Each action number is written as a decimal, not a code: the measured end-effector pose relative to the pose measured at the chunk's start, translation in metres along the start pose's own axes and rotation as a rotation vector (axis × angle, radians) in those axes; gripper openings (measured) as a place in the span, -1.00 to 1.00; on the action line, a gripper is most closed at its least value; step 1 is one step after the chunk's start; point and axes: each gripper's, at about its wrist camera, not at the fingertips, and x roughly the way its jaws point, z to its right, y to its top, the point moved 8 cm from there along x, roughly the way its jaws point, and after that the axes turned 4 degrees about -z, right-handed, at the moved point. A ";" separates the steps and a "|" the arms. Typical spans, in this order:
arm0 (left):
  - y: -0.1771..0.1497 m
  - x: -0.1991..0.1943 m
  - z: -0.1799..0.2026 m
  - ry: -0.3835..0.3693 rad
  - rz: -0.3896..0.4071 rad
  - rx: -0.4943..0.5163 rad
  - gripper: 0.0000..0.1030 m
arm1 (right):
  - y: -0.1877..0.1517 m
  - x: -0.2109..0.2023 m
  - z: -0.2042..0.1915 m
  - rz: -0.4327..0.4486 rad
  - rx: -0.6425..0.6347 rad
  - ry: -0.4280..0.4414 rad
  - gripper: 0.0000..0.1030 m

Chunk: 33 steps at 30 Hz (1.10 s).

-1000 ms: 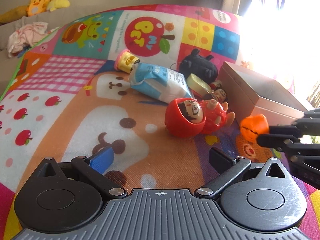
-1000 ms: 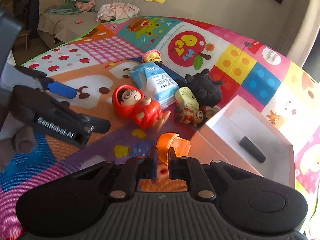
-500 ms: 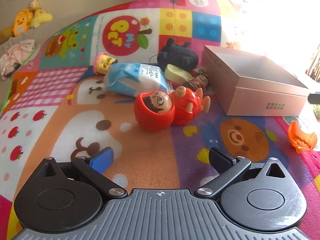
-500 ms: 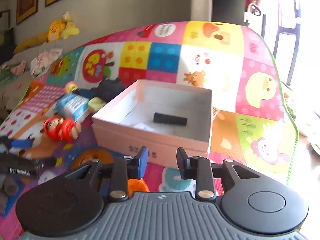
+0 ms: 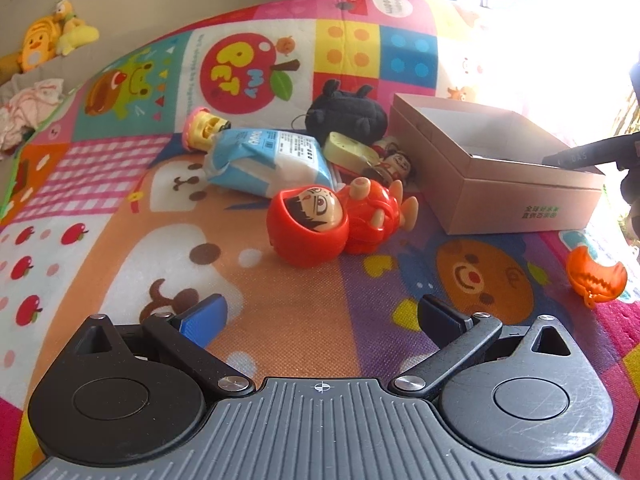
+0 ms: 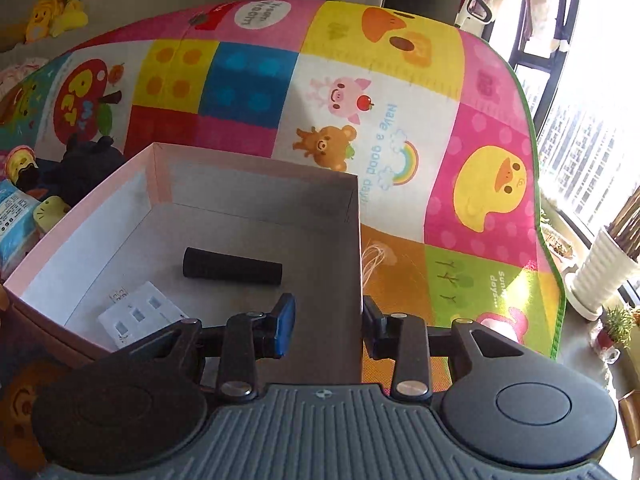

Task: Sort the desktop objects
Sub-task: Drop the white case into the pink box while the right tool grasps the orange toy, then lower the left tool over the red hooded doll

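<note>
A pink cardboard box [image 5: 516, 196] sits on the play mat; in the right wrist view its wall [image 6: 92, 216] encloses a black cylinder [image 6: 232, 268] and a white card [image 6: 140, 316]. My right gripper [image 6: 328, 326] is open and empty, straddling the box's near right corner. An orange clip [image 5: 596, 278] lies on the mat right of the box. A red doll [image 5: 332, 220], a blue-white packet [image 5: 264, 160], a black plush [image 5: 346, 116], a yellow toy [image 5: 348, 150] and a small figure [image 5: 394, 166] lie left of the box. My left gripper [image 5: 320, 316] is open and empty above the mat.
A small yellow-pink toy [image 5: 202, 130] lies behind the packet. A white plant pot [image 6: 600, 276] stands off the mat's right edge by the window. Plush toys [image 5: 48, 40] and clothes [image 5: 28, 108] lie on a sofa at far left.
The right gripper opened and let the orange clip go; the clip now lies on the mat beside the box. The right gripper moved over the box's corner. The left gripper barely moved.
</note>
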 end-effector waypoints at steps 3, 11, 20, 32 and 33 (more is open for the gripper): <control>0.001 0.001 -0.004 -0.006 -0.004 -0.016 1.00 | 0.009 0.000 -0.016 0.026 -0.055 0.026 -0.31; 0.027 -0.004 -0.040 0.085 0.068 -0.053 1.00 | 0.008 -0.041 -0.028 0.120 -0.051 0.100 0.53; 0.041 -0.005 -0.028 0.005 0.065 -0.070 1.00 | -0.054 -0.092 -0.030 0.086 0.004 0.230 1.00; 0.050 0.037 0.024 0.046 0.053 0.072 1.00 | -0.112 -0.100 -0.064 0.004 -0.002 0.259 1.00; 0.050 0.039 0.021 0.063 0.048 0.084 1.00 | -0.111 -0.101 -0.064 0.011 0.002 0.264 1.00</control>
